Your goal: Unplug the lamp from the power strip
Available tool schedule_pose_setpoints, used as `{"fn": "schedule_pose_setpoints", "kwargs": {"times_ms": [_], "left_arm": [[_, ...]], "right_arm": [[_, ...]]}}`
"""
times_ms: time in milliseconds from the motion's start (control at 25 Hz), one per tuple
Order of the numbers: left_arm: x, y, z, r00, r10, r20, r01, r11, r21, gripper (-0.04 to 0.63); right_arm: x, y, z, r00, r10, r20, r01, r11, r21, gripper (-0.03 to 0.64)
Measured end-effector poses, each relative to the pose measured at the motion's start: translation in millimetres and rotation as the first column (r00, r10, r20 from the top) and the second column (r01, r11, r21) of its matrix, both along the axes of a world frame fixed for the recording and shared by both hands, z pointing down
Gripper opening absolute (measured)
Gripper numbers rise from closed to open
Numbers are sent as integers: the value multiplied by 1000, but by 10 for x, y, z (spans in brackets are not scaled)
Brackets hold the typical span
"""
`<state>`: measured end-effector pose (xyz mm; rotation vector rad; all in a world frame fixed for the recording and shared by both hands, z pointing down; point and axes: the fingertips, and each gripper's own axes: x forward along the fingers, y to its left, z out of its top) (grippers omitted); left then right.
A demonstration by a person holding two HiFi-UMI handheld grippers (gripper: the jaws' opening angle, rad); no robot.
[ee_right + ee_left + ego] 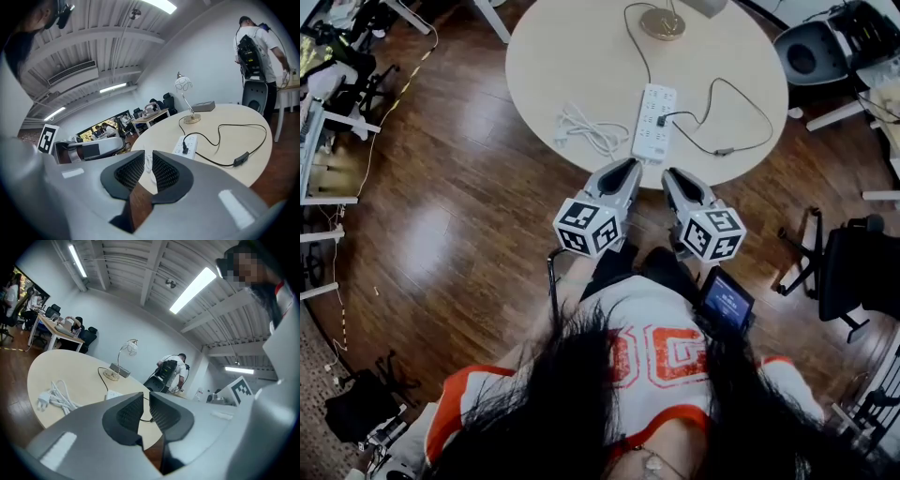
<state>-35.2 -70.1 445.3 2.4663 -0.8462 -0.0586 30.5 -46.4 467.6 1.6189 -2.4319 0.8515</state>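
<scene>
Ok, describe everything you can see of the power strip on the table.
The power strip is a long white plastic bar with rows of sockets on top. It lies flat on the round table, near the front edge, one short end towards that edge. One black plug sits in a socket on its right side. A coiled white cord lies to its left, seemingly its own lead. Nothing else touches it.

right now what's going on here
A person holds the left gripper and right gripper at the near edge of the table, both empty with jaws slightly apart. The lamp's plug sits in the strip just ahead. Nothing is touched yet.
</scene>
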Motion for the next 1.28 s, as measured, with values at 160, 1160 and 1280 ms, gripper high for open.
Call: {"fn": "schedule_pose_setpoints", "kwargs": {"times_ms": [160,1160,1280], "left_arm": [[43,-53,35,1000,18,2,-17,1000,-14,31],[470,-704,847,981,-12,196,46,985,-168,28],[551,-747,980,975,0,224,43,981,-188,28]], "right_arm": [[56,-19,-16,1000,26,2,-26,1000,-4,52],[464,-803,450,994,-107,-15,105,987,-123,57],[460,-874,612,989,-145,-22,139,977,-159,57]]}}
